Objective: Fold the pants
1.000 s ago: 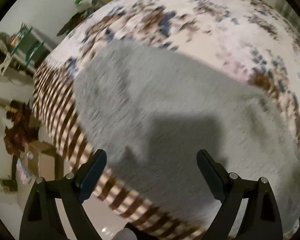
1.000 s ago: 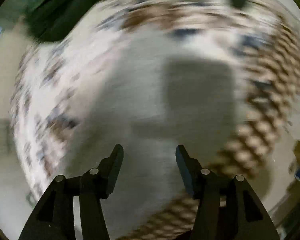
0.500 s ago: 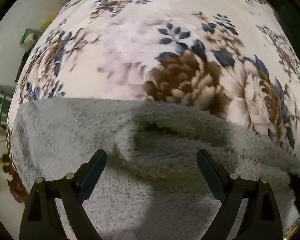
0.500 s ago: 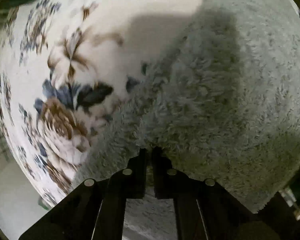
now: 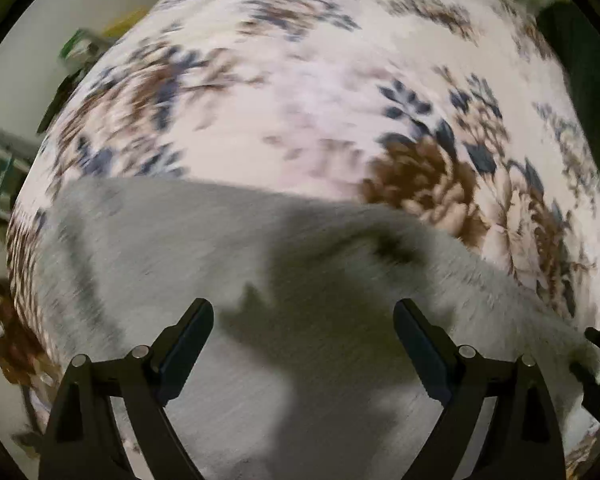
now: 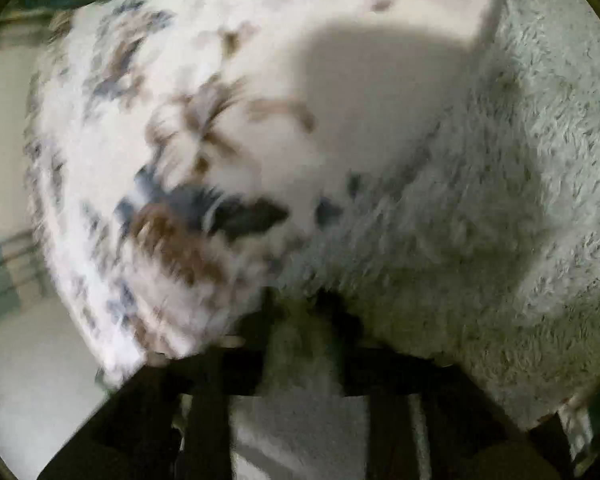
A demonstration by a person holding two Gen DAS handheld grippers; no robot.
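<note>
The pants (image 5: 228,264) are grey and fluffy and lie spread on a floral bedspread (image 5: 300,92). My left gripper (image 5: 303,344) is open and empty, hovering just above the grey fabric. In the right wrist view the same pants (image 6: 500,208) fill the right side. My right gripper (image 6: 300,320) is shut on a fold of the pants, with fleece bunched between its fingers. The right gripper shows at the far right edge of the left wrist view (image 5: 596,364).
The bedspread (image 6: 160,120) has brown and blue flowers and a checked border (image 5: 24,248) at its left edge. Beyond the bed lie pale floor (image 6: 24,380), shelving (image 5: 0,168) and clutter on the left. A dark green item (image 5: 580,92) lies at the far right.
My right gripper closed on the pants edge and still holds it, now lifting slightly. My left gripper swung over the pants, stayed open, and is still moving; both views are blurred.
</note>
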